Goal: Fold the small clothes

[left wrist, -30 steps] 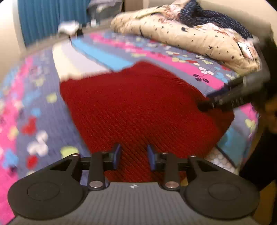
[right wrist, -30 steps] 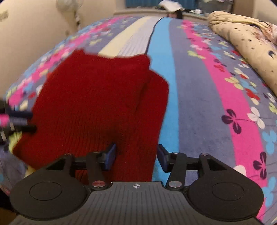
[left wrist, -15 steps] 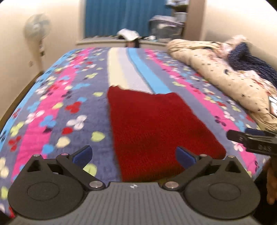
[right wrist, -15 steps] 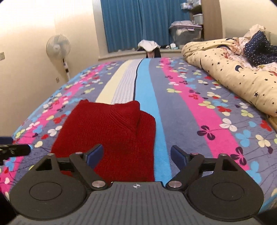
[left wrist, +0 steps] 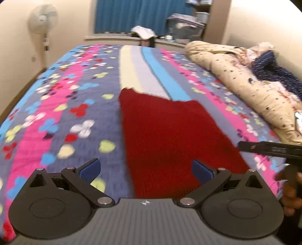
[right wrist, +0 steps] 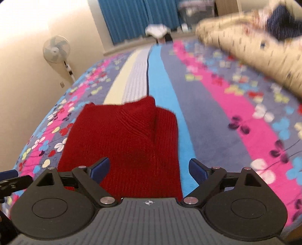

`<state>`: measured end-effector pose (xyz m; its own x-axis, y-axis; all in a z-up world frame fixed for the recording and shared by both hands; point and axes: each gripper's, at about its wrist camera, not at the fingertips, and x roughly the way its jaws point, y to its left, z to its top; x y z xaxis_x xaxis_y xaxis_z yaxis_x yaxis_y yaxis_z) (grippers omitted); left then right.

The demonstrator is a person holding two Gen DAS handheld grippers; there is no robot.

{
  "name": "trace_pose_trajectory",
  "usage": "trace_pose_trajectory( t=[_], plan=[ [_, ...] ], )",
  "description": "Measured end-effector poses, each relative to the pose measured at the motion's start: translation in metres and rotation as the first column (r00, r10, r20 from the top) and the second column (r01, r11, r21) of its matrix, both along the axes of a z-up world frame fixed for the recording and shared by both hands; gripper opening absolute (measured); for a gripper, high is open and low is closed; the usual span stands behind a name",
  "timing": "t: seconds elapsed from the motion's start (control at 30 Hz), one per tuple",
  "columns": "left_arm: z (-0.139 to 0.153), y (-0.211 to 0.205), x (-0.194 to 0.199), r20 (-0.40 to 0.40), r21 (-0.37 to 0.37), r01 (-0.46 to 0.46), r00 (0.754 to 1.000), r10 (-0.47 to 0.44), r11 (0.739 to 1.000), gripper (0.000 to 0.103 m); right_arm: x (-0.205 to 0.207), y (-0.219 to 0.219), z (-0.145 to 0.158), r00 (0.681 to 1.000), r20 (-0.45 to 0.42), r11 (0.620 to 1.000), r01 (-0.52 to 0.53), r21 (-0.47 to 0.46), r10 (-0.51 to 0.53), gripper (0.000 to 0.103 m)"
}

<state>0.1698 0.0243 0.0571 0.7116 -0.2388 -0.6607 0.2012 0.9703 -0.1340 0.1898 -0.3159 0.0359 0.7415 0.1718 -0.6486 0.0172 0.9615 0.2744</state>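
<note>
A small dark red knitted garment [left wrist: 169,135] lies folded flat on the flowered bedspread [left wrist: 66,105], near the bed's front edge. It also shows in the right wrist view [right wrist: 124,143], with a folded layer on top. My left gripper [left wrist: 146,169] is open and empty, held above the garment's near left part. My right gripper [right wrist: 149,169] is open and empty above the garment's near right edge. The right gripper's finger [left wrist: 270,148] shows at the right of the left wrist view.
A rolled beige quilt [left wrist: 245,84] and dark blue clothes [left wrist: 273,71] lie along the bed's right side. A standing fan [right wrist: 56,50] is by the left wall. Blue curtains [left wrist: 128,17], a window ledge and storage boxes are behind the bed.
Both grippers opened, let go of the red garment and pulled back and up from it. The garment now lies flat on the bed.
</note>
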Motion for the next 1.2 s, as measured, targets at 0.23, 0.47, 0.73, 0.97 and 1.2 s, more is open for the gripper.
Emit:
trace_pose_trajectory(
  t=[0.23, 0.47, 0.73, 0.97, 1.2],
  plan=[
    [-0.021, 0.029, 0.116, -0.162, -0.125, 0.111, 0.978, -0.13, 0.986, 0.103, 0.095, -0.035, -0.043, 0.975, -0.222, 0.981, 0.011, 0.196, 0.033, 0.092],
    [-0.094, 0.045, 0.196, -0.394, -0.405, 0.005, 0.901, -0.18, 0.914, 0.103, 0.146, -0.035, -0.083, 0.936, -0.3, 0.918, -0.056, 0.392, 0.185, 0.102],
    [-0.081, 0.034, 0.214, -0.303, -0.353, 0.113, 0.925, -0.228, 0.929, 0.07, 0.163, -0.022, -0.071, 0.951, -0.204, 0.904, -0.135, 0.406, 0.233, 0.068],
    [-0.025, 0.059, 0.215, 0.0, -0.193, 0.118, 0.993, -0.121, 0.974, 0.063, 0.173, 0.006, -0.029, 0.967, 0.1, 0.885, -0.253, 0.391, 0.233, 0.045],
    [-0.022, 0.099, 0.227, 0.073, -0.04, -0.07, 0.995, 0.073, 0.997, 0.068, 0.203, 0.05, -0.036, 0.978, 0.013, 0.959, -0.207, 0.193, 0.209, 0.055]
  ],
)
